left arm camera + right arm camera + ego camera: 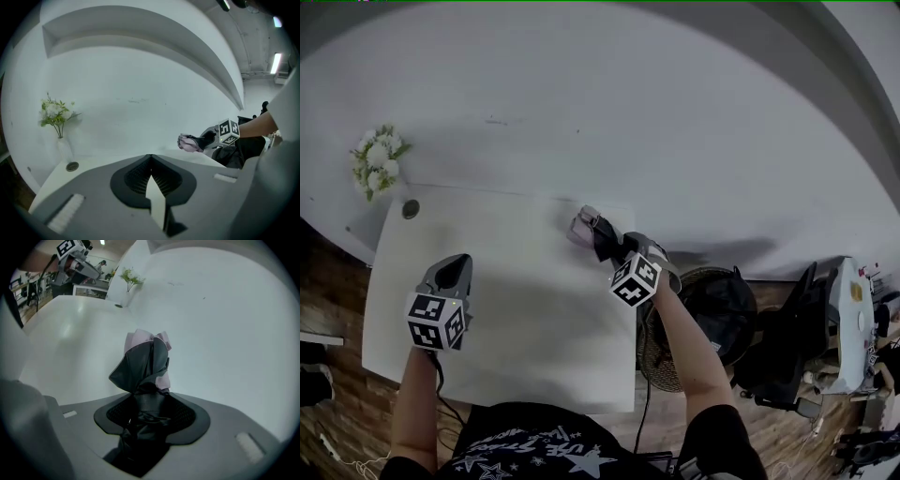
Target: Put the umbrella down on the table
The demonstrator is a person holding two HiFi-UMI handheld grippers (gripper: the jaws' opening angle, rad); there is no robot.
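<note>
Reaching forward on a bent arm, the left gripper [453,270] hovered with jaws closed and empty over the smooth white table [516,309]; farther off, the right gripper [602,242] clamped the folded umbrella [585,228], crumpled black-and-pink fabric, at the table's far right corner

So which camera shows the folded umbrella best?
The right gripper view: the umbrella fills its centre, clamped in the right hand-held gripper. The head view shows the umbrella small, its end poking past the gripper; the left gripper view shows the umbrella tiny.
</note>
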